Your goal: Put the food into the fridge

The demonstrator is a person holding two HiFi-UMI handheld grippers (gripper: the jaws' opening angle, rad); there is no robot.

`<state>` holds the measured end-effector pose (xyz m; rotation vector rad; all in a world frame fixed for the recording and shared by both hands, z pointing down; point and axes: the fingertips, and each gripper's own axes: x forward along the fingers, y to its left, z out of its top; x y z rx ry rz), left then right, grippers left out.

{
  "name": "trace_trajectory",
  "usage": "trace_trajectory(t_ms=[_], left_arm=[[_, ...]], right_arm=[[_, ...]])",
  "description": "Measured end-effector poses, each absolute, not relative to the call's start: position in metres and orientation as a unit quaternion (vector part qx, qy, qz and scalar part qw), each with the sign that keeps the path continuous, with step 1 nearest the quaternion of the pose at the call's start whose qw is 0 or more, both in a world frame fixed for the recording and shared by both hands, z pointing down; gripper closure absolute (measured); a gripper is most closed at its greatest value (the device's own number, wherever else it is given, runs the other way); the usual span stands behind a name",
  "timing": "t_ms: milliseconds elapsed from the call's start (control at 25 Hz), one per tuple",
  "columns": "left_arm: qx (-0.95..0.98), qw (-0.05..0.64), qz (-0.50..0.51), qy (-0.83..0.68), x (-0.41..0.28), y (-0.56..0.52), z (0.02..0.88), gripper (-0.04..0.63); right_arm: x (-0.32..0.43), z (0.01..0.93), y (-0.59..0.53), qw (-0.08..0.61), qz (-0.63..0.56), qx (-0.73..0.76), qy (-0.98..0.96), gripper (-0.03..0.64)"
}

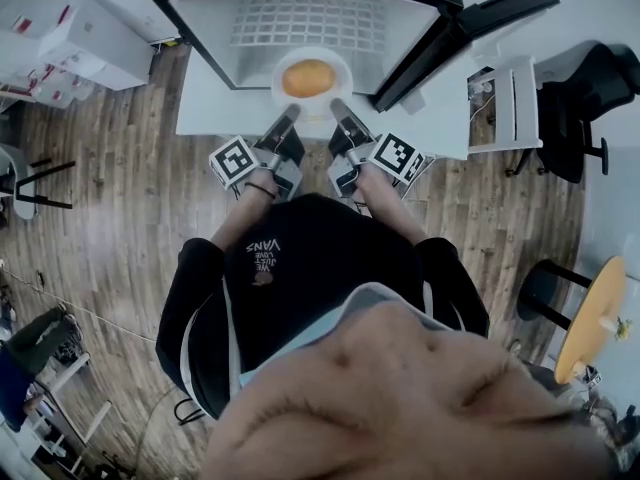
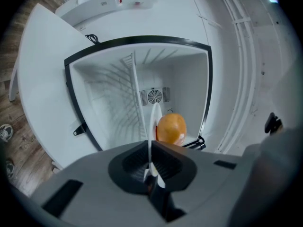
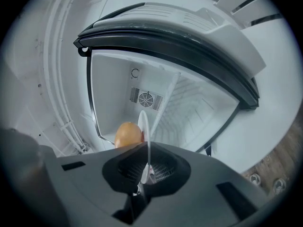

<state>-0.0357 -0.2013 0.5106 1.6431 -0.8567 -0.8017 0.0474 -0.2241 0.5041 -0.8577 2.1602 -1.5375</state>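
A round orange-brown piece of food [image 1: 308, 77] lies on a white plate [image 1: 283, 90], held level in front of the open fridge [image 1: 200, 18]. My left gripper [image 1: 289, 118] is shut on the plate's near-left rim and my right gripper [image 1: 339, 110] on its near-right rim. In the left gripper view the plate [image 2: 154, 119] runs edge-on out of the gripper [image 2: 152, 168], with the food [image 2: 170, 128] on its right. In the right gripper view the plate [image 3: 144, 123] leaves the gripper [image 3: 146, 172] with the food [image 3: 128, 134] on its left. The white fridge interior [image 2: 109, 103] holds a wire shelf [image 1: 307, 18].
The fridge door [image 1: 470, 28] stands swung open to the right. The fridge sits on a white surface [image 1: 205, 103] over a wood floor. A white rack [image 1: 505, 103], a black chair [image 1: 585, 93] and a round yellow table [image 1: 592, 318] are at the right.
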Motion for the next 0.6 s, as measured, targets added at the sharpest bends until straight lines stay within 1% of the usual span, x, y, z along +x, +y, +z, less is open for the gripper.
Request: trace_trajectory(t_ms=[600], left_arm=[[0.694,0.539,-0.331,-0.344,-0.053,-0.243,0.504,0.569]], right_arm=[[0.029,0.495,-0.263,0.194,-0.535,-0.312,0.761,0.597]])
